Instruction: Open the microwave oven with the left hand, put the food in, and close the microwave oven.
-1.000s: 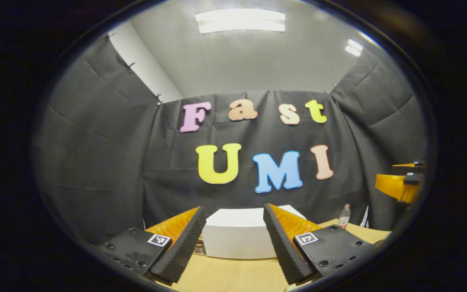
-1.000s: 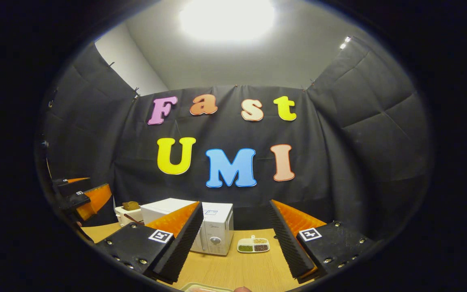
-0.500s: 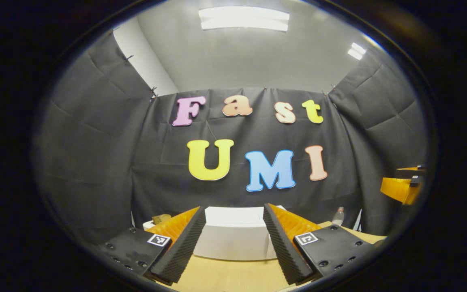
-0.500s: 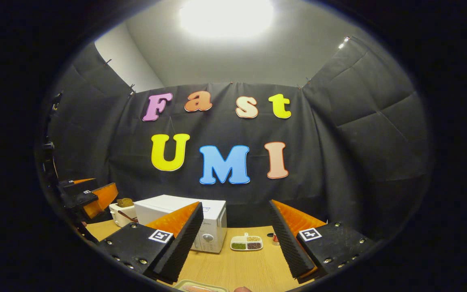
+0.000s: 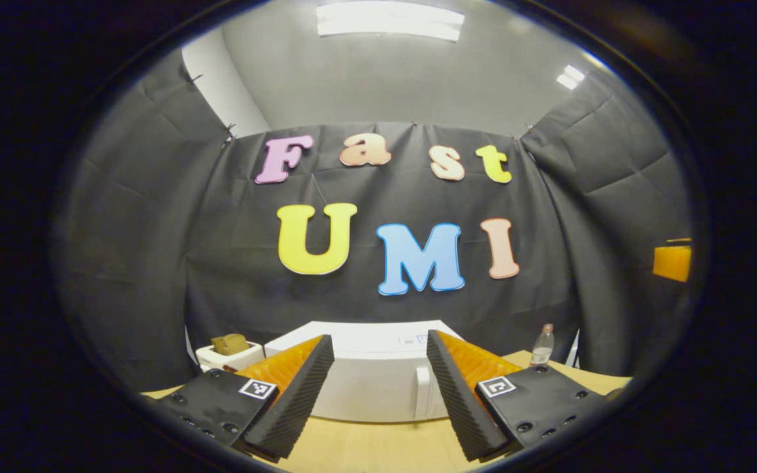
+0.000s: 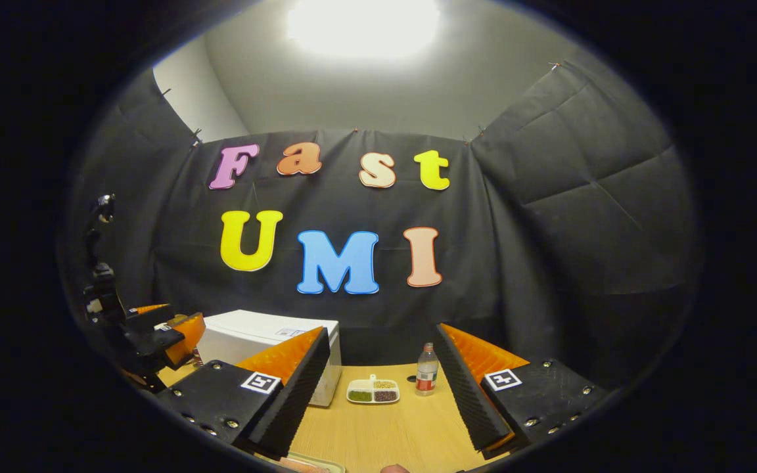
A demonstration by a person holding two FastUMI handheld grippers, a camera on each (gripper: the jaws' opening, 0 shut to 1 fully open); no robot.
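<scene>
Between left claw fingers, spread and empty: microwave, door shut on desk. Approach the door's handle squarely. Right claw released, idle.

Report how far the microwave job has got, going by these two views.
Done: nothing yet. The microwave on the table looks closed, its door handle untouched.

In hand: the left gripper is open and aimed at the microwave's front, apart from it. The right gripper is open and holds nothing.

Left: opening the door, loading the food and closing it.
</scene>
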